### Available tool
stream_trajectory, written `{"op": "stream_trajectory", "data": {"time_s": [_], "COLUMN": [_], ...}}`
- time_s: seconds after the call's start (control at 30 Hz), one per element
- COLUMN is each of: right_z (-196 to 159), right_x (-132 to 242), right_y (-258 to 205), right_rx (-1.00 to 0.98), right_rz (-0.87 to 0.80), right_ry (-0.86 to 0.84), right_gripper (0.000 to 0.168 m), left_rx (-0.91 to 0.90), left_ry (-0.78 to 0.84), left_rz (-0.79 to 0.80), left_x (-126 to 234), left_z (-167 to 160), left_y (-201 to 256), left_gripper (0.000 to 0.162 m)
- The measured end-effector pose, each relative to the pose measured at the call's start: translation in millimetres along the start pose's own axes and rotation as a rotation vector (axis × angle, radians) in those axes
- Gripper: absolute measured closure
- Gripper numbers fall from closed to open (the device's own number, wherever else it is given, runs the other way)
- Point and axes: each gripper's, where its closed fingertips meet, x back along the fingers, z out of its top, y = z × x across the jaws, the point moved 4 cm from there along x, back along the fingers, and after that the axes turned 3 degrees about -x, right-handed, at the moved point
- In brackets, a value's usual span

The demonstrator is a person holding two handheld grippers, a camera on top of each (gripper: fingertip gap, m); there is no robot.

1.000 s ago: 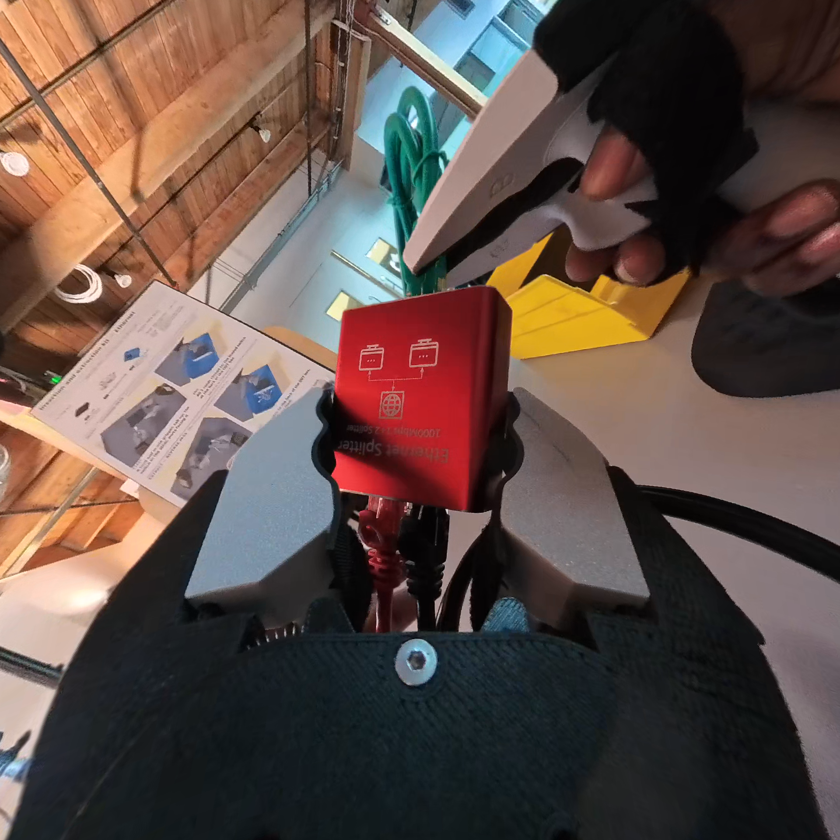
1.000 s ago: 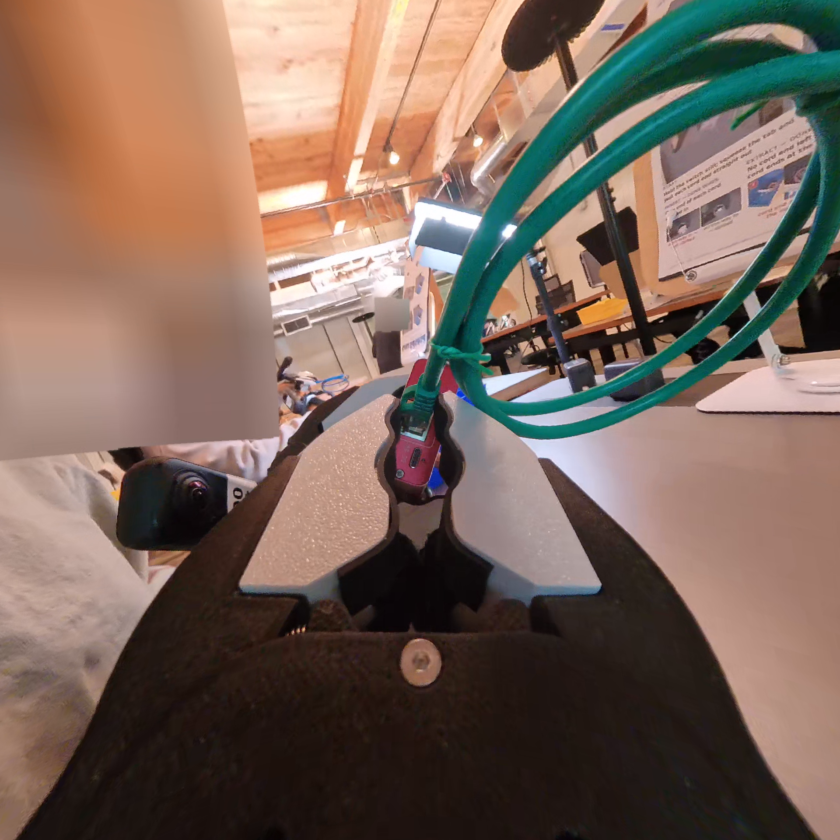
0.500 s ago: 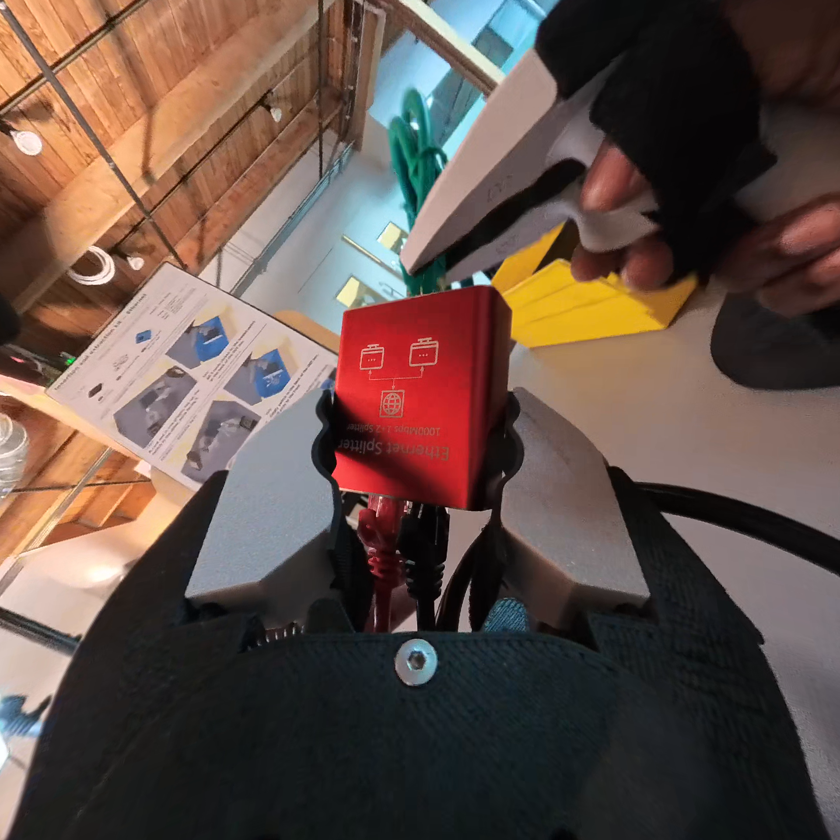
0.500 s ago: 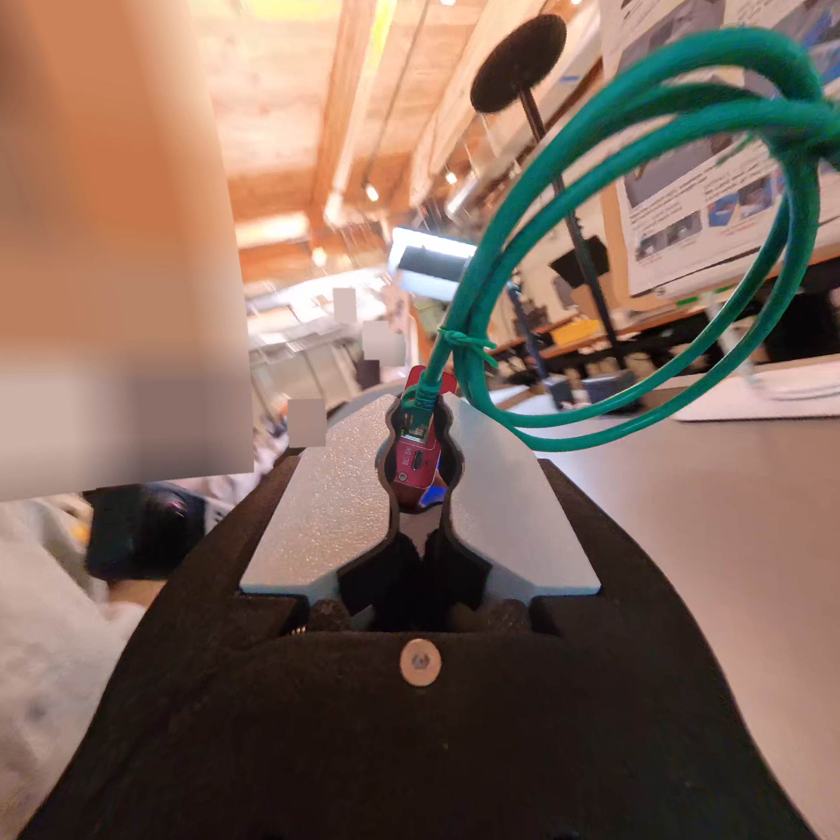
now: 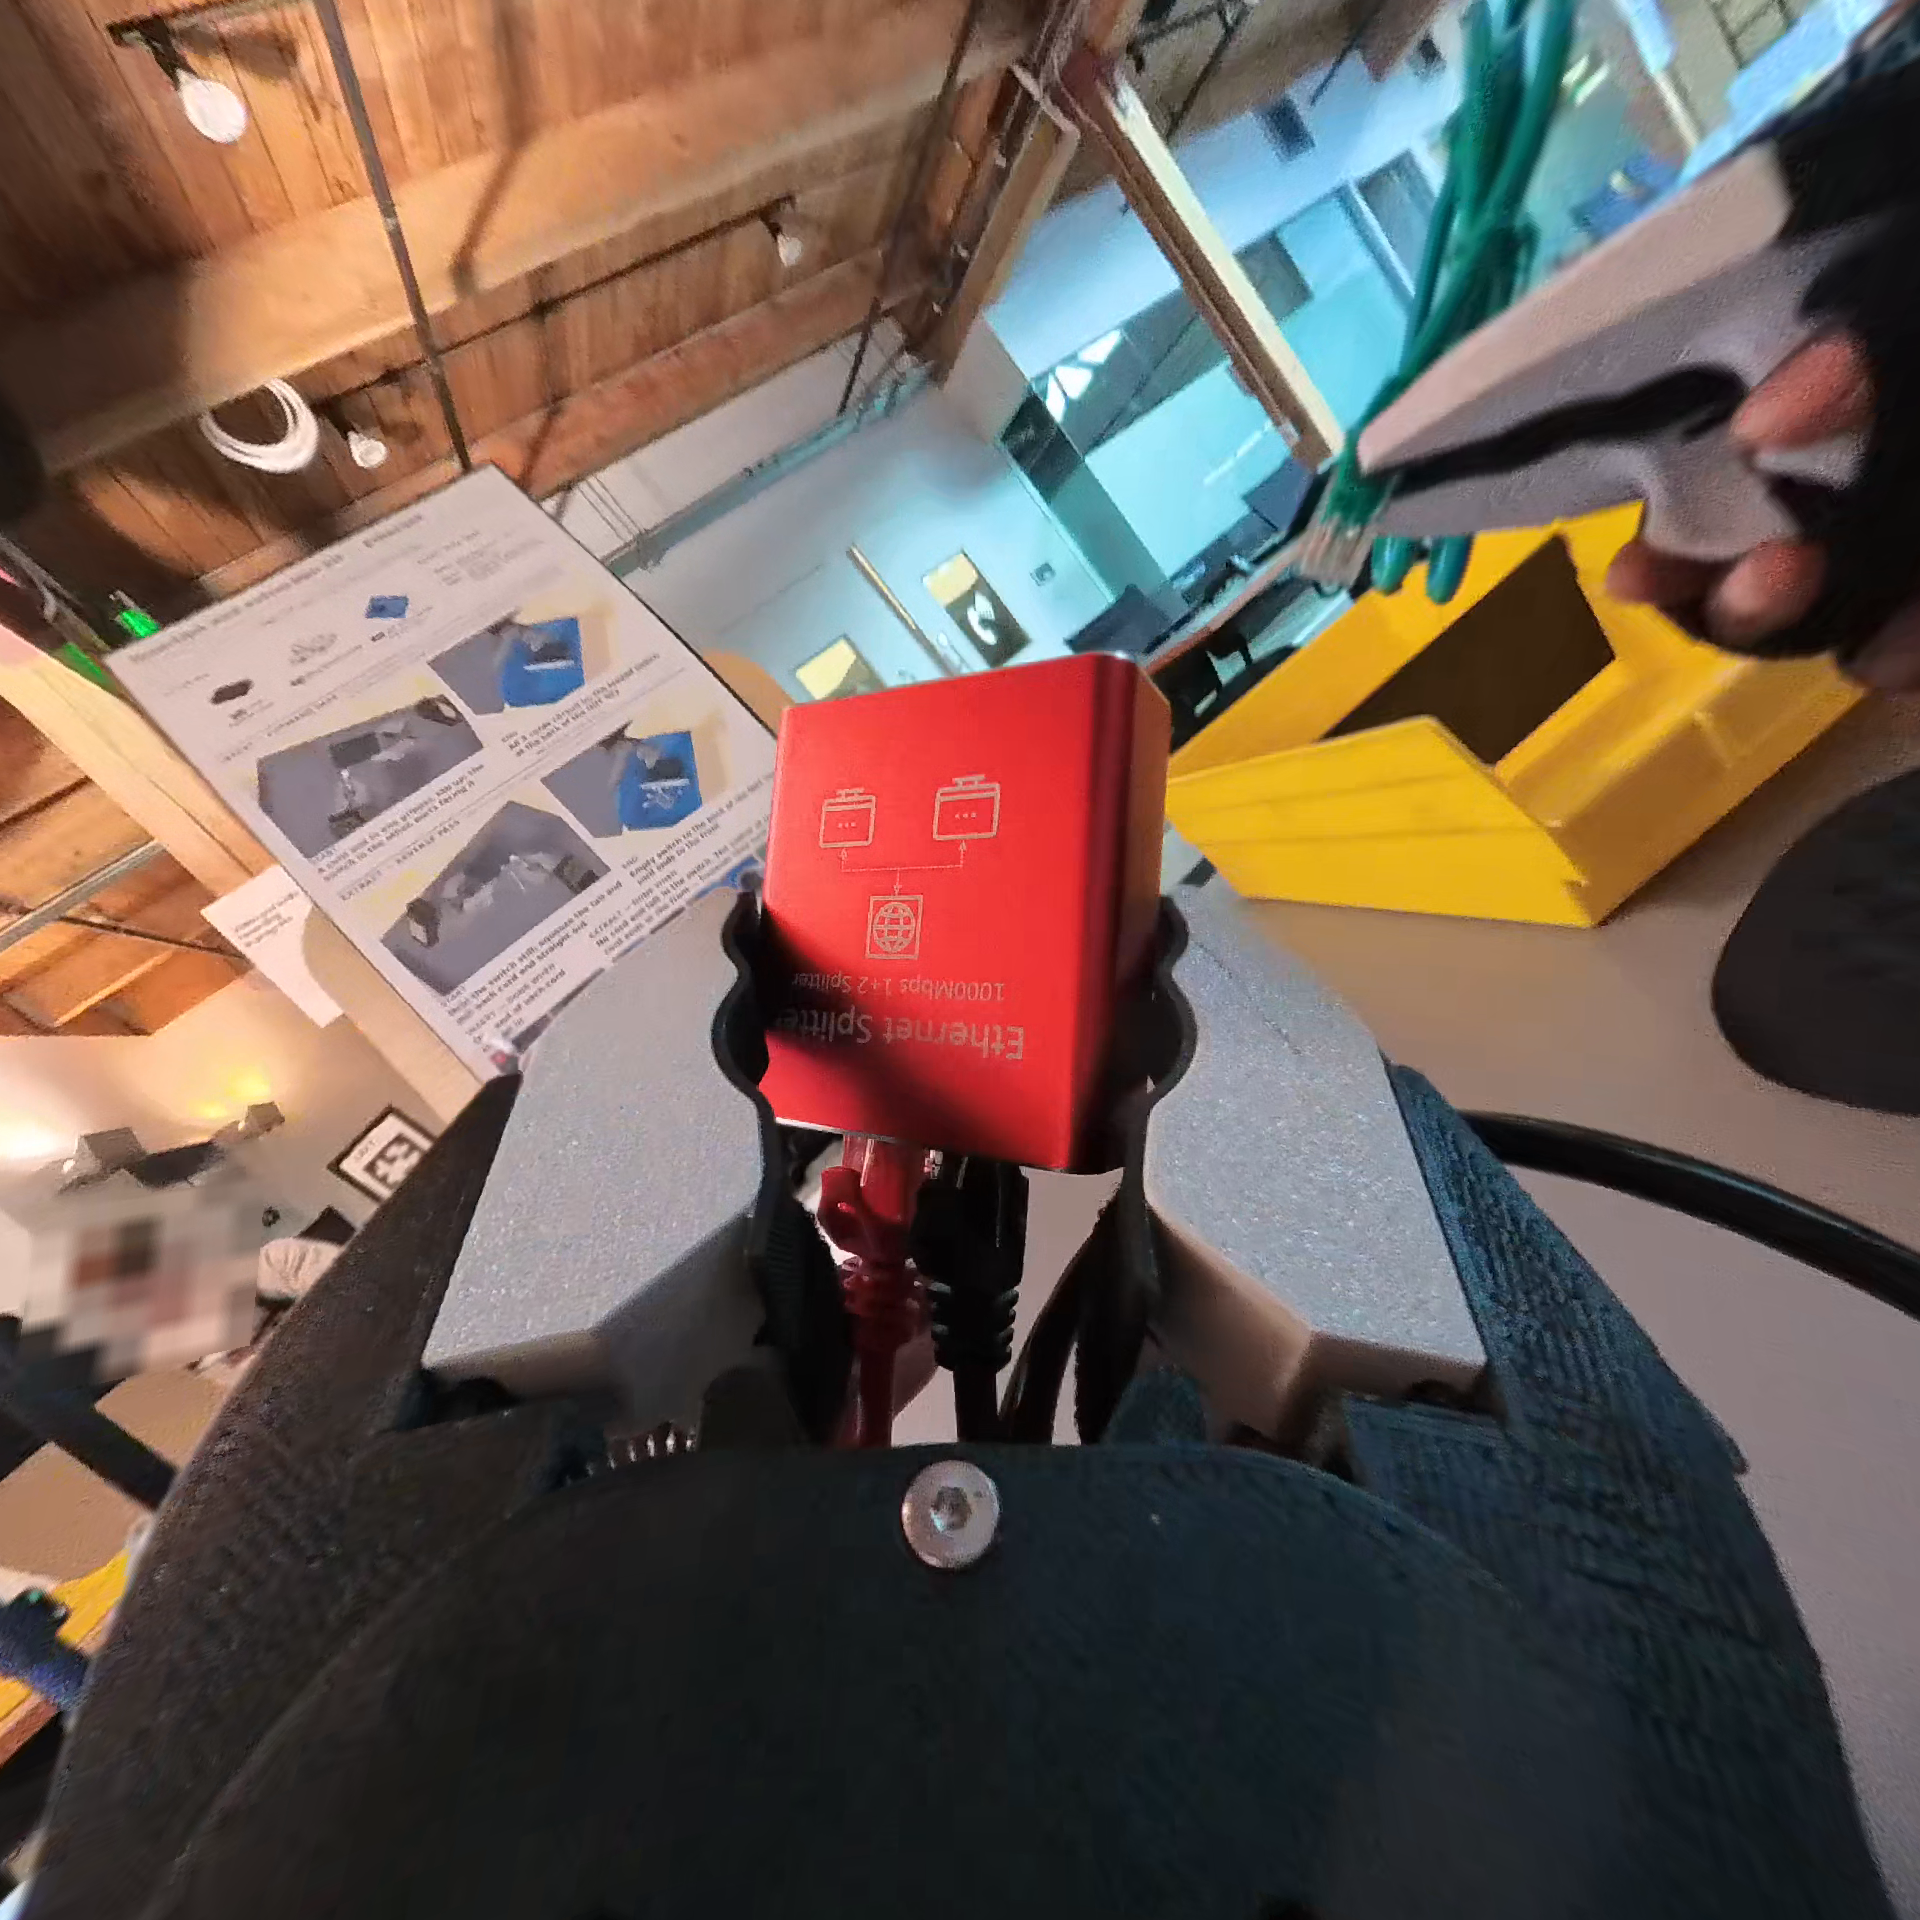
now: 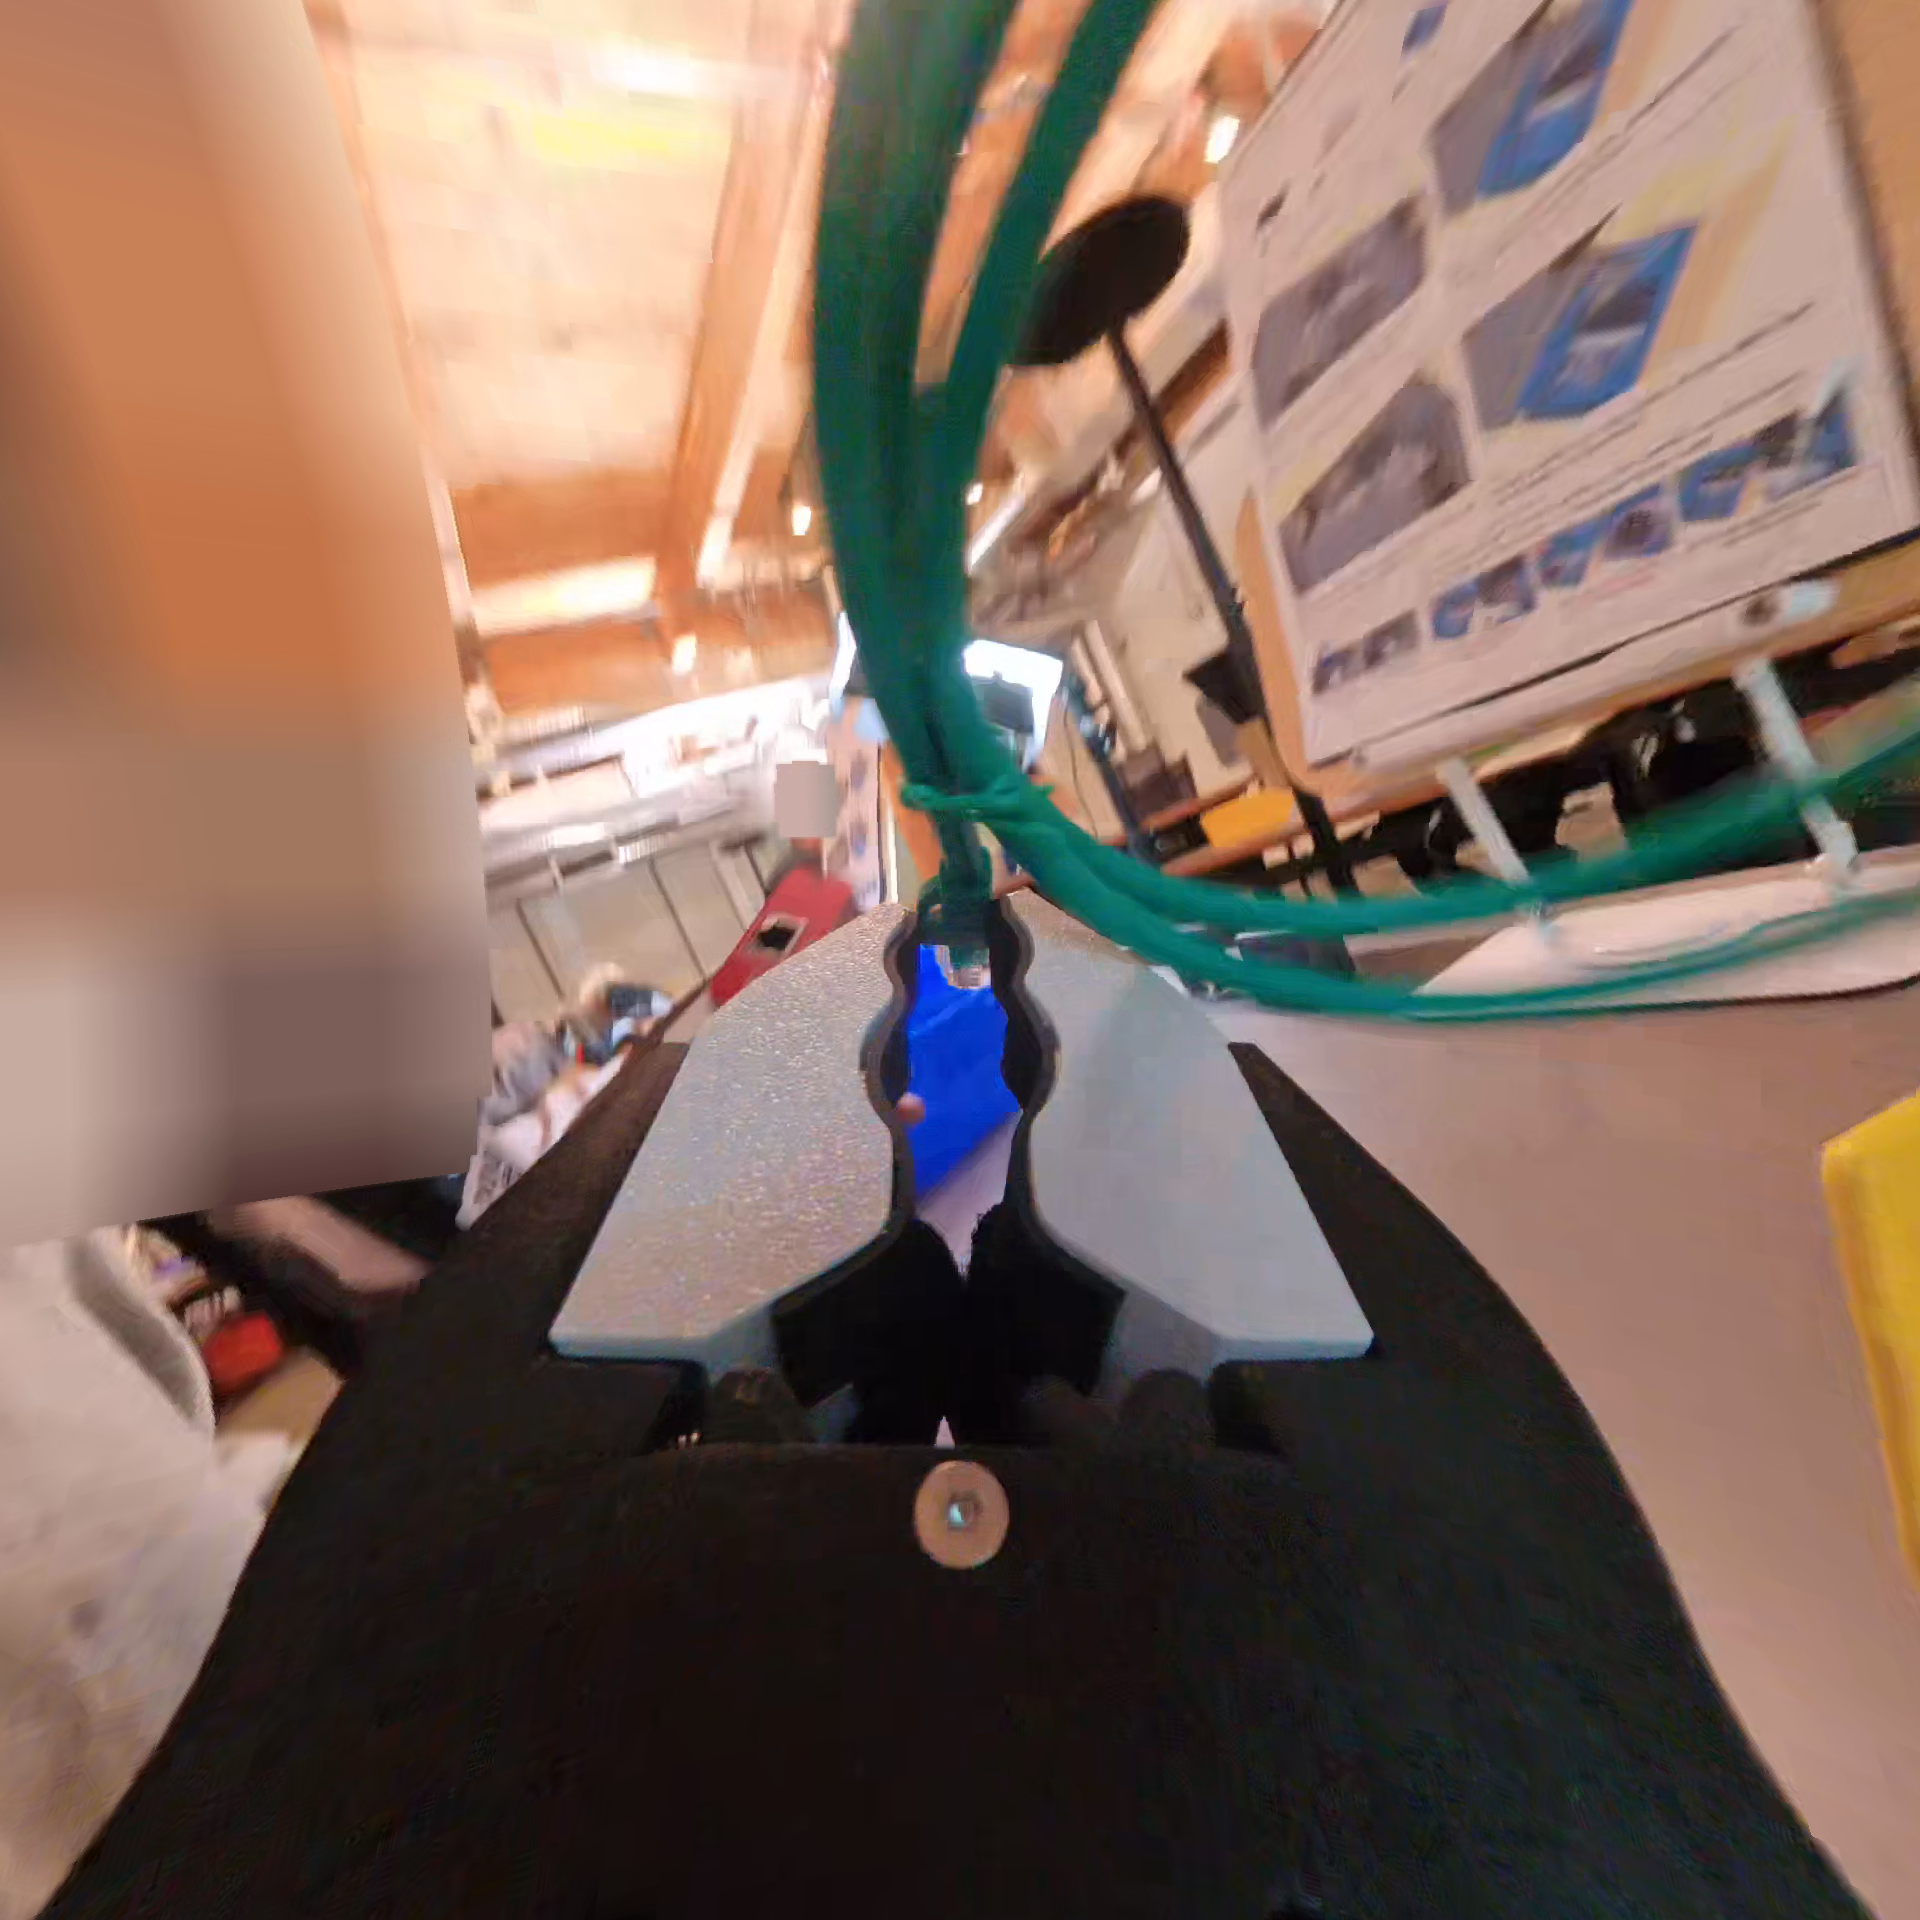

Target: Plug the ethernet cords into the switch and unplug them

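My left gripper (image 5: 958,925) is shut on the red switch (image 5: 966,831) and holds it upright above the table. A red cord (image 5: 871,1242) and a black cord (image 5: 975,1252) are plugged into its near end. My right gripper (image 6: 961,920) is shut on the plug of the green cord (image 6: 961,914), and the cord's tied coil (image 6: 899,416) hangs out in front of it. The switch (image 6: 790,925) is to the left of the fingertips, apart from the plug. In the left wrist view the right gripper (image 5: 1351,488) is at the upper right with the green plug (image 5: 1340,525) clear of the switch.
A yellow bin (image 5: 1455,800) stands on the grey table (image 5: 1455,1060) behind the switch, and its corner (image 6: 1875,1299) shows in the right wrist view. An instruction poster (image 5: 416,790) stands at the left. A black cable (image 5: 1714,1195) and a dark mat (image 5: 1829,966) lie at the right.
The green plug was seated in the red switch; now it is out. My right gripper has moved up and away to the right with it. The left gripper still holds the switch.
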Motion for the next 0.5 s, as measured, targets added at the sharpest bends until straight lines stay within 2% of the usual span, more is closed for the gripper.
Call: {"op": "stream_trajectory", "data": {"time_s": [0.1, 0.23, 0.33, 0.5], "right_z": [-4.8, -2.0, 20.0, 76.6], "right_x": [-1.7, -2.3, 3.3, 18.7], "right_y": [-6.2, -9.3, -7.6, 13.1], "right_rx": [0.082, 0.332, 0.518, 0.672], "right_rz": [-0.008, -0.081, -0.154, -0.265], "right_ry": [-0.128, -0.373, -0.488, -0.595], "right_gripper": [0.155, 0.154, 0.154, 0.154], "left_rx": [-0.025, -0.019, 0.023, 0.053], "left_ry": [-0.043, -0.081, -0.080, -0.091], "left_rz": [-0.038, -0.023, 0.004, 0.037], "left_x": [-4.7, -2.6, -0.3, 3.0], "left_z": [-5.8, -14.6, -16.2, -19.4], "left_y": [7.5, 6.1, -0.3, -7.3], "left_gripper": [0.091, 0.091, 0.091, 0.091]}}
